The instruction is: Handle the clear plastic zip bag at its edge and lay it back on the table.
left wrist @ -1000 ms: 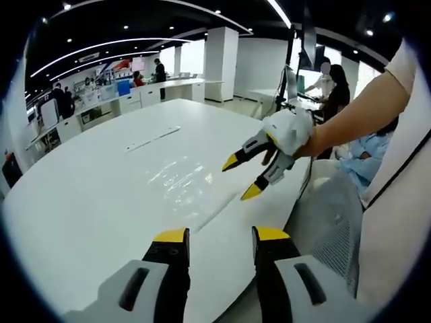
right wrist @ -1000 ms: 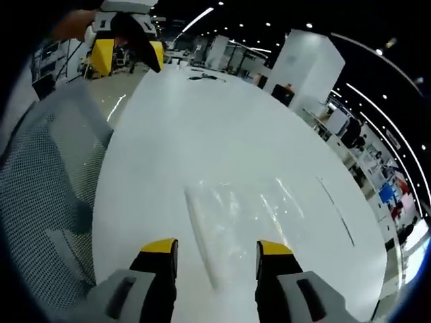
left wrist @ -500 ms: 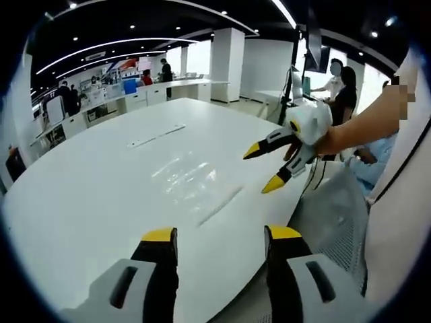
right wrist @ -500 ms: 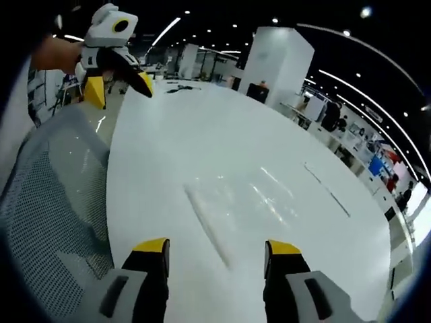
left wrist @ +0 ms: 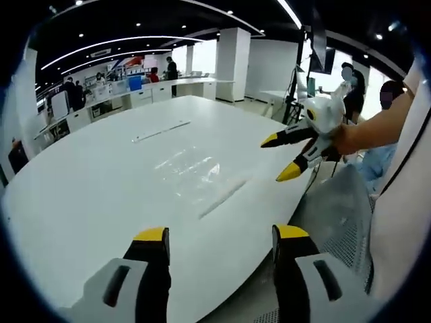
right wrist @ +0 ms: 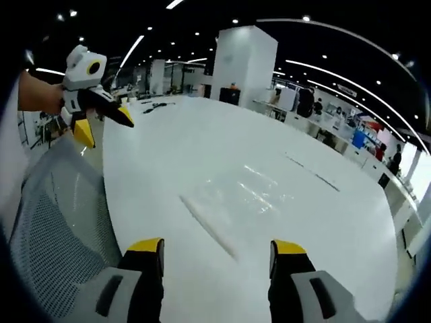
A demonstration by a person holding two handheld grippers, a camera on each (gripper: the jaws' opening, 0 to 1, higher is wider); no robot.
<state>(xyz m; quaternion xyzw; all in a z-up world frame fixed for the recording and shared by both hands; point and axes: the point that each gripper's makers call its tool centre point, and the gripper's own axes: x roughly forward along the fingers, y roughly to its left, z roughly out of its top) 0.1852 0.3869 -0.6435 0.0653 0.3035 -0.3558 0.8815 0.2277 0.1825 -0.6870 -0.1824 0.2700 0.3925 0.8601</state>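
Nearby, a grey mesh office chair (right wrist: 54,222) fills the lower left of the right gripper view, beside the broad white table (left wrist: 87,182). Flat on that table, mid-frame, lies the clear plastic zip bag (left wrist: 195,168), touched by nothing. The left gripper (left wrist: 219,235) and right gripper (right wrist: 219,245) hover with yellow-tipped jaws spread and empty. Behind, a white pillar (right wrist: 246,64), ceiling light strips and people at distant counters (left wrist: 151,91) fill the open office.
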